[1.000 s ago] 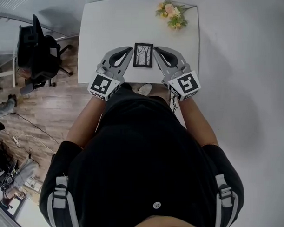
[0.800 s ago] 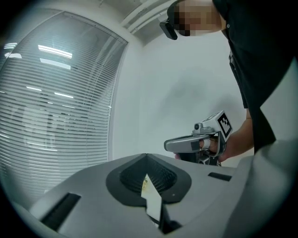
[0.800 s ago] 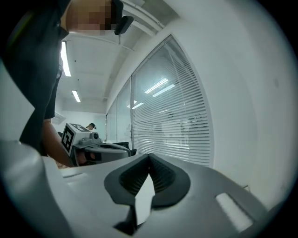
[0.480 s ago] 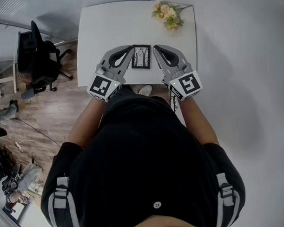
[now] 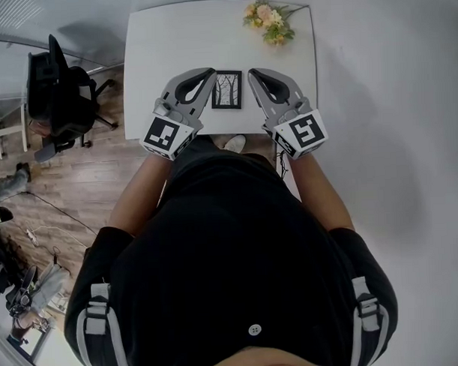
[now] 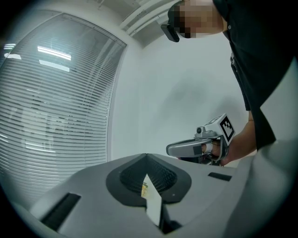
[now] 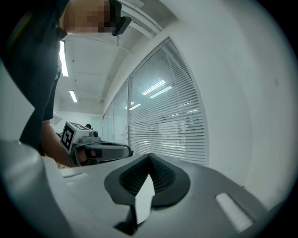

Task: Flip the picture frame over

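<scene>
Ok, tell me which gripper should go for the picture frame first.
Left, narrowly. In the head view the left gripper looks flush beside the picture frame, while the right gripper leaves a sliver of table between. Both are shut, so either must open first.

Black picture frame (image 5: 227, 89), white table (image 5: 172, 45)

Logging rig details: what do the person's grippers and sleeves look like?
The left gripper and right gripper are light grey with black ribbed pads, each carrying a cube of black-and-white square markers. The person wears a black short-sleeved top with grey shoulder straps.
</scene>
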### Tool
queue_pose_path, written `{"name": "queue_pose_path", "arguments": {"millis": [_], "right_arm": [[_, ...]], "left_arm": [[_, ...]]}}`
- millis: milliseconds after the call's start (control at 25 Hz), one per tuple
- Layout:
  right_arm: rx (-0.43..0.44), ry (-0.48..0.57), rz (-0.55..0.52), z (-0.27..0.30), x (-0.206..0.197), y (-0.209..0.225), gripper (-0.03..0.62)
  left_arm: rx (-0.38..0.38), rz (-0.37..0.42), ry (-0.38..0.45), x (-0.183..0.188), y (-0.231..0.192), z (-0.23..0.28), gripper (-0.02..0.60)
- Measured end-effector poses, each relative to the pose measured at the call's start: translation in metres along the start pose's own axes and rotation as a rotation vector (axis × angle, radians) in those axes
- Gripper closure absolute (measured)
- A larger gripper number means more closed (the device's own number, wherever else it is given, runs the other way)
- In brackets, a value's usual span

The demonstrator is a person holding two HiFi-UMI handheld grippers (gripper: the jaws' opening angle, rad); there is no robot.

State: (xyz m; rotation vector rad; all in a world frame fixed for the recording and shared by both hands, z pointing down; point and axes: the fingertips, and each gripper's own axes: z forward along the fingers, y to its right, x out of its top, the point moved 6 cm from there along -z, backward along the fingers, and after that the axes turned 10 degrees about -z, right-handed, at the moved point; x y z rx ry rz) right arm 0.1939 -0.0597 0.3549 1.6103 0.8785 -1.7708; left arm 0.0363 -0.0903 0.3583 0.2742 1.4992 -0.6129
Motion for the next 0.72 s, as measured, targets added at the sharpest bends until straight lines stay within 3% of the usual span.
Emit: {"name": "queue_pose_path", "arguments": {"millis": [720], "right_arm": [[-0.005,-0.007,0.018,-0.0013,-0.0078,0.0061,0.585]], "left_arm": [[0.002,0.007,-0.013,-0.0037,-0.0023,0.0053,0.574]]}}
